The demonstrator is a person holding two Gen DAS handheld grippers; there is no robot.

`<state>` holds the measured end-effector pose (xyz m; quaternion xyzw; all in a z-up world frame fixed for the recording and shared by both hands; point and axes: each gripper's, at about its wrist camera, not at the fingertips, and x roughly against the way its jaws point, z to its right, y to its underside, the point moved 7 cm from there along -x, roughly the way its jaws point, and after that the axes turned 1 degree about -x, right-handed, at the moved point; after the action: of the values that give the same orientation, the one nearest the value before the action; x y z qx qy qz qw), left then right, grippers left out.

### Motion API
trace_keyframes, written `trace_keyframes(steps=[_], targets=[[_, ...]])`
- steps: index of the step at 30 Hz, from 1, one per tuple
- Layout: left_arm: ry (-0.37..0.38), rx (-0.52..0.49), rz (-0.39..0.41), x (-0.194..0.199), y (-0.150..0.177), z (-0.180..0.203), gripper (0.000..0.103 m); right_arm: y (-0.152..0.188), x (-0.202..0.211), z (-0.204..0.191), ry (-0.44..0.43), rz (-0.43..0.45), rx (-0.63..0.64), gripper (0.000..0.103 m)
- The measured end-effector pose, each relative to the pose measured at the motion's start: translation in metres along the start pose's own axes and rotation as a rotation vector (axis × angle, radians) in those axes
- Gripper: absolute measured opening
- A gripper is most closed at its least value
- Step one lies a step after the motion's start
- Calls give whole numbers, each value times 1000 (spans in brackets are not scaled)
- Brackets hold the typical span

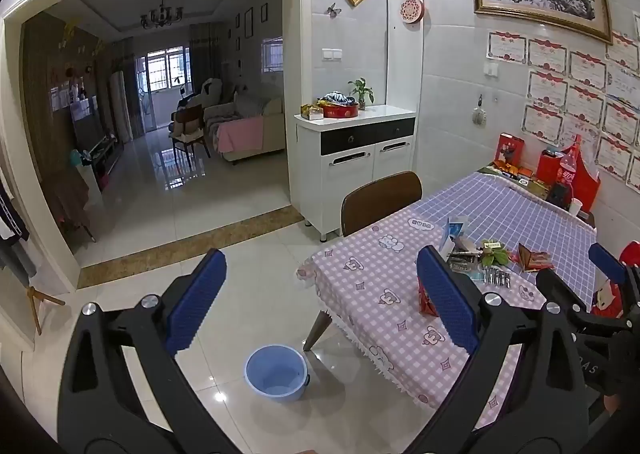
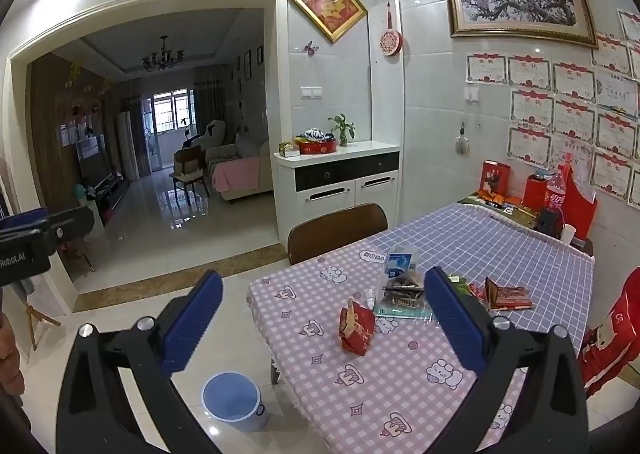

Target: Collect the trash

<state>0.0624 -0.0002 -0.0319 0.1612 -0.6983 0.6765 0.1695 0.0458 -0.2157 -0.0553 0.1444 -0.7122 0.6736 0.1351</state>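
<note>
A heap of trash lies on the checked tablecloth: a red snack bag standing upright, a blue-white packet, a clear plastic wrapper and a red booklet. On the floor by the table's corner stands a blue bucket with nothing in it. My right gripper is open above the table's near part, the snack bag ahead between its fingers and apart from them. My left gripper is open over the floor and table corner, above the bucket. Its right finger hides part of the snack bag.
A brown chair is pushed in at the table's far side, with a white cabinet behind it. A cola bottle and red boxes crowd the table's wall end. A red garment hangs at right. Tiled floor runs left toward the living room.
</note>
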Motion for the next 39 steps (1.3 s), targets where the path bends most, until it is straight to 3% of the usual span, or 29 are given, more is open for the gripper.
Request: trace_keyframes(steps=[39], targets=[[16, -10, -10, -16, 8, 2, 94, 3, -17, -7, 0, -19, -8, 99]])
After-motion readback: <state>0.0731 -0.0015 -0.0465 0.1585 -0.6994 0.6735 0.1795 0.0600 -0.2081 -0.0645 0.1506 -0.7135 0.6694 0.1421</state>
